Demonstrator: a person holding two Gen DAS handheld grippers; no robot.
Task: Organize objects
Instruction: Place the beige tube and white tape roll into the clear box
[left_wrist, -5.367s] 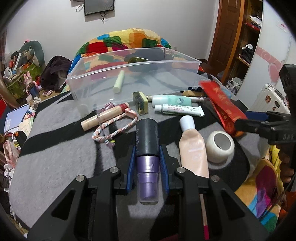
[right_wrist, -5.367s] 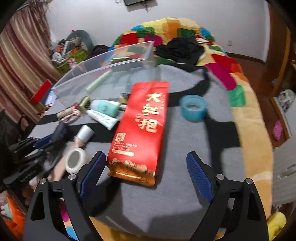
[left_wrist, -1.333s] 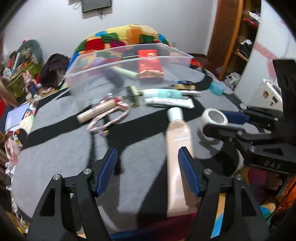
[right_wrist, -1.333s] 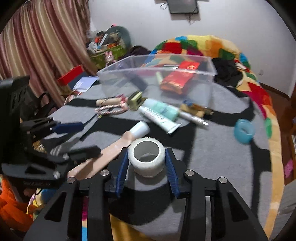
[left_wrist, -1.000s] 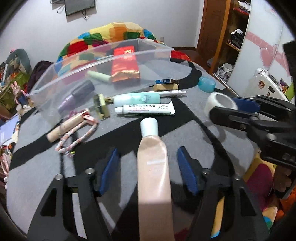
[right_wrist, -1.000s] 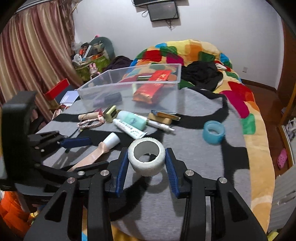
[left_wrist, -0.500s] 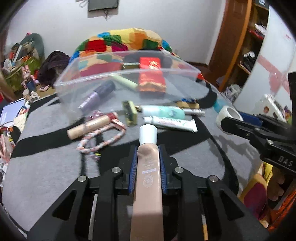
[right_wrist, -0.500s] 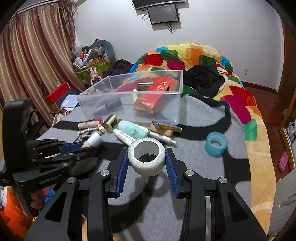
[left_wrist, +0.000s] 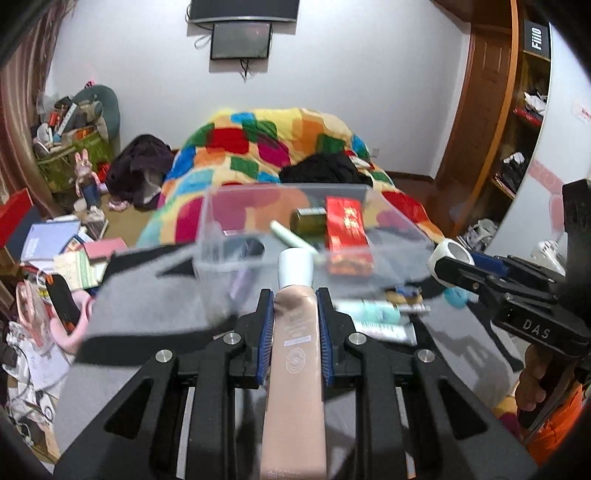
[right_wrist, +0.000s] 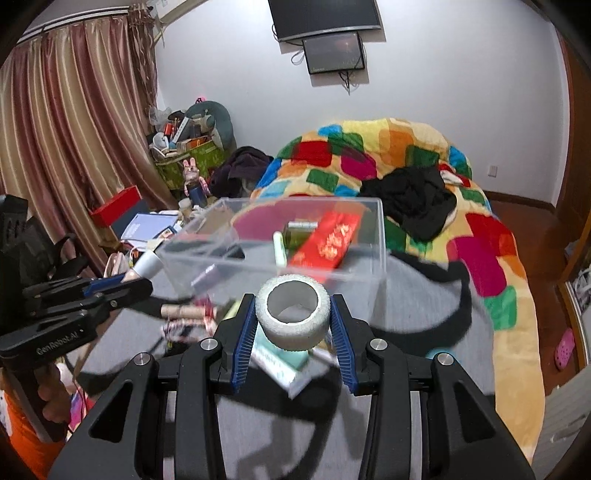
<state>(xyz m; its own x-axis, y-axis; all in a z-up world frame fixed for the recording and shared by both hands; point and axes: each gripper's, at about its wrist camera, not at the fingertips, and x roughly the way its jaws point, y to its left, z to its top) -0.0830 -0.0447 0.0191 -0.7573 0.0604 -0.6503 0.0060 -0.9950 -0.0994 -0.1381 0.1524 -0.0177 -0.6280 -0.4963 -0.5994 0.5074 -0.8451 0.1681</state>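
Note:
My left gripper (left_wrist: 294, 310) is shut on a beige cosmetic tube with a white cap (left_wrist: 295, 332), held above the grey table, cap toward the clear plastic bin (left_wrist: 229, 236). My right gripper (right_wrist: 293, 317) is shut on a white tape roll (right_wrist: 293, 314), held in front of the same bin (right_wrist: 380, 236). The bin holds a red packet (left_wrist: 345, 225), a pale green stick (left_wrist: 291, 238), a dark jar (left_wrist: 308, 219) and a purple bottle (left_wrist: 240, 284). The right gripper with the roll (left_wrist: 448, 254) shows in the left view; the left gripper (right_wrist: 122, 286) shows in the right view.
Tubes (left_wrist: 380, 321) lie on the grey cloth (left_wrist: 147, 306) before the bin, with a wooden stick and a rope (right_wrist: 188, 317) and a blue tape ring (left_wrist: 454, 297). A bed with a patchwork quilt (right_wrist: 388, 155) stands behind. Clutter lies on the floor at the left (left_wrist: 55, 251).
Both grippers have risen and moved toward the bin with their loads. About a second ago my left gripper shut on the beige tube and lifted it off the cloth.

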